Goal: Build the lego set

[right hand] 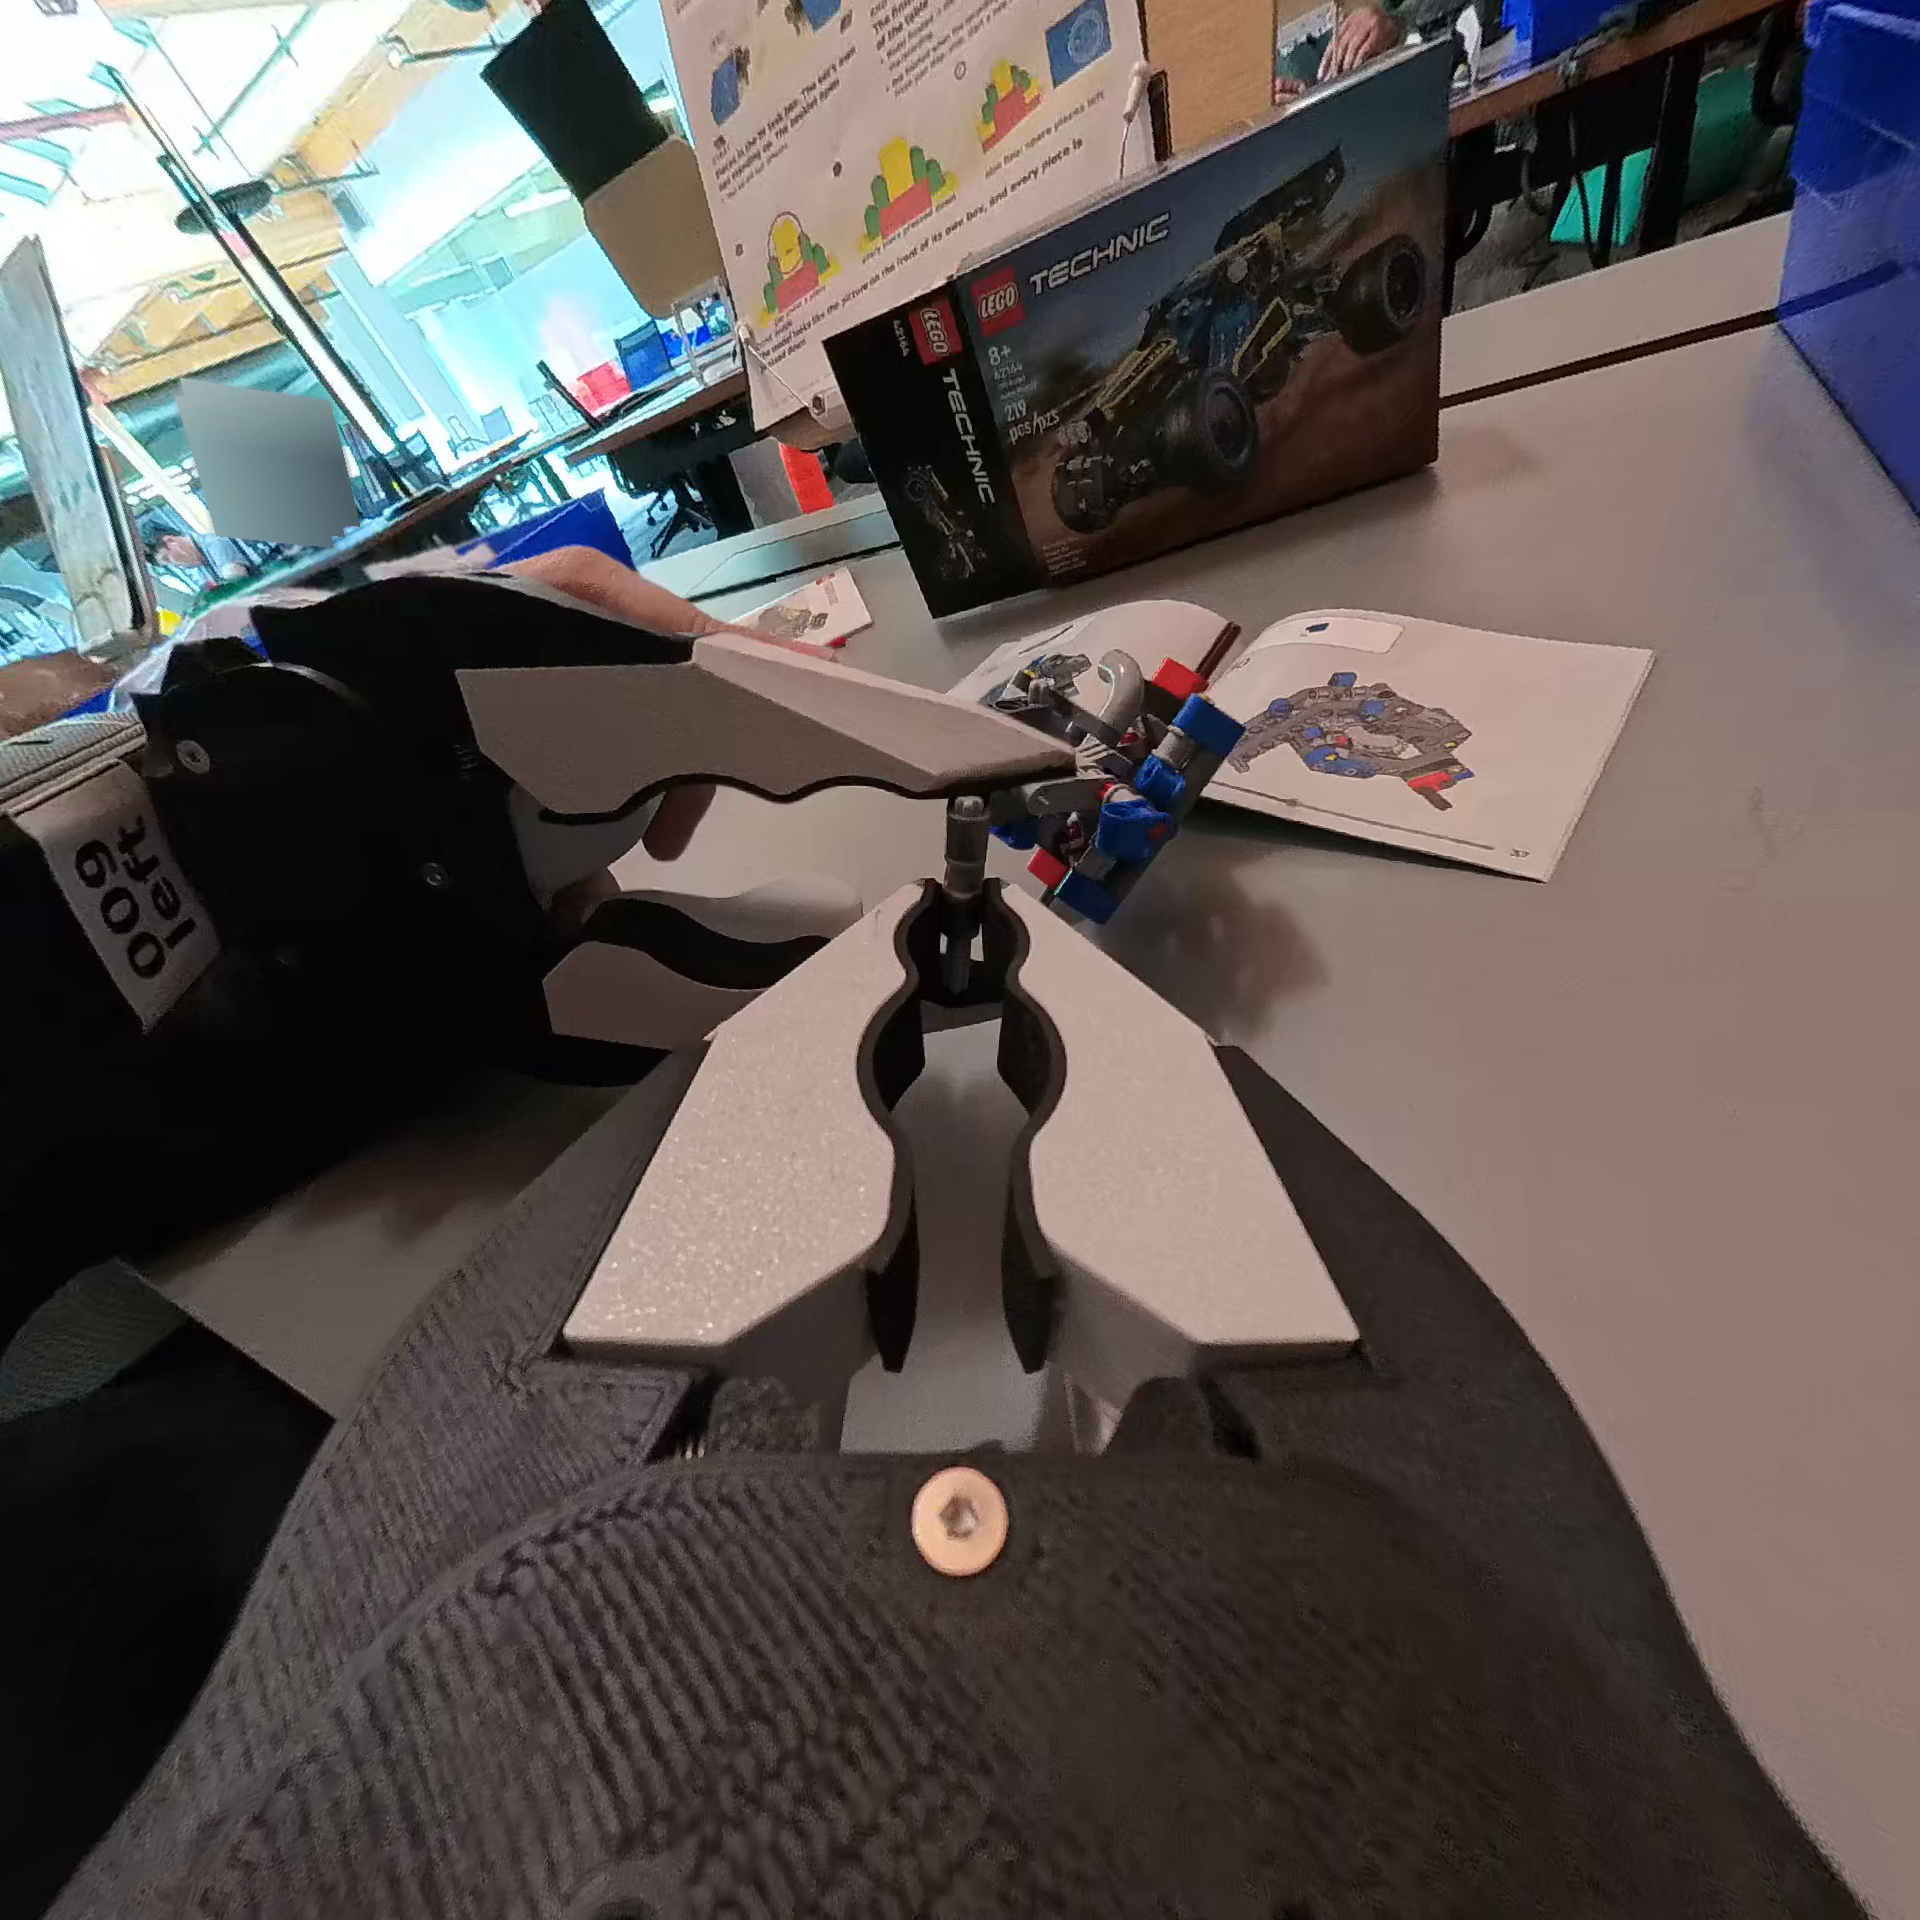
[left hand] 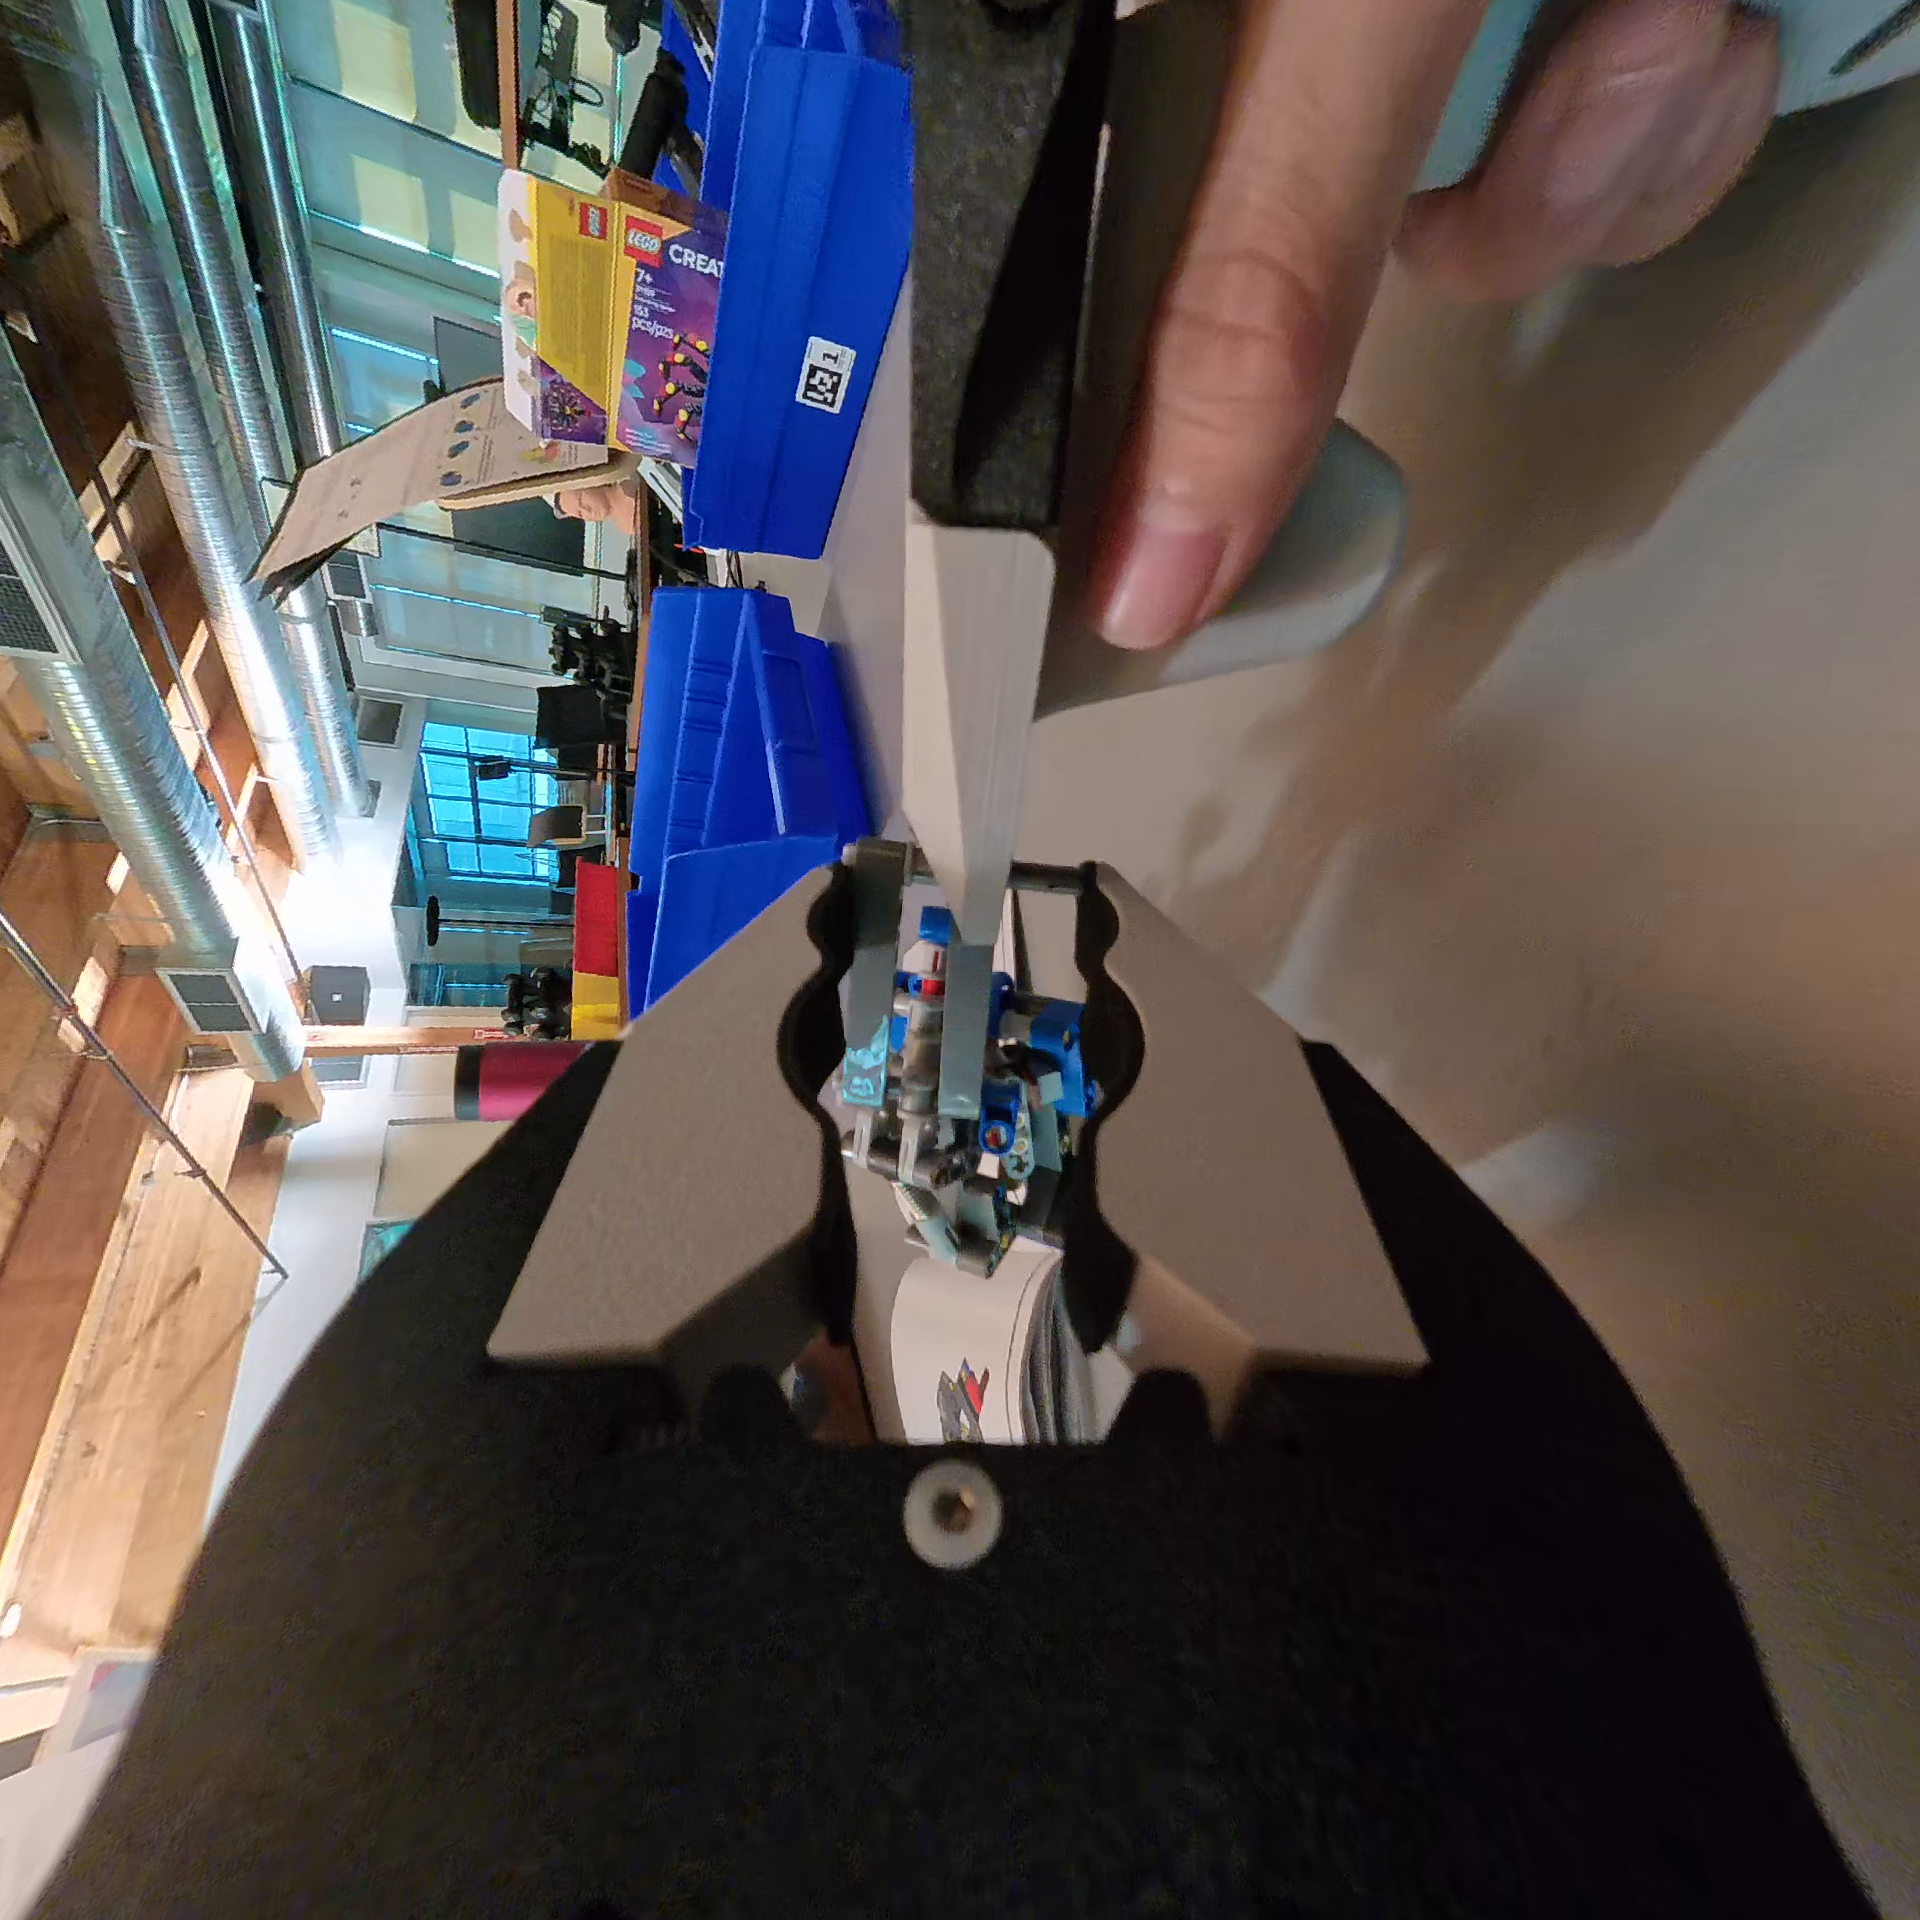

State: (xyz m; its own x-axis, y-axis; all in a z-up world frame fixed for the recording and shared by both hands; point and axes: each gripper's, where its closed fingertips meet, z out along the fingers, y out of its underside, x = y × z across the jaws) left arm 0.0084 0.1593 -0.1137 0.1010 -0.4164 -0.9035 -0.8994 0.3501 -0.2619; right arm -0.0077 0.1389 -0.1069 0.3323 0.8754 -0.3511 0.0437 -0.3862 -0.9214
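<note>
My left gripper (left hand: 966, 935) is shut on a small brick assembly (left hand: 966, 1070) of grey beams and blue connectors, which it holds above the grey table. The assembly also shows in the right wrist view (right hand: 1143, 790), under the left gripper's upper finger (right hand: 790, 727). My right gripper (right hand: 961, 899) is shut on a thin grey axle (right hand: 964, 831). The axle points up to a grey beam of the assembly. In the left wrist view the right gripper's fingers (left hand: 977, 727) come in from above, and the axle (left hand: 1049, 878) lies across the left fingertips.
An open instruction booklet (right hand: 1403, 727) lies on the table (right hand: 1558, 1039) behind the assembly, with a dark toy-car box (right hand: 1195, 395) beyond it. Blue bins (left hand: 790, 312) and a yellow and purple box (left hand: 623, 312) stand farther off. A blue bin (right hand: 1860, 208) is at the right edge. The tips of both grippers are at nearly the same place.
</note>
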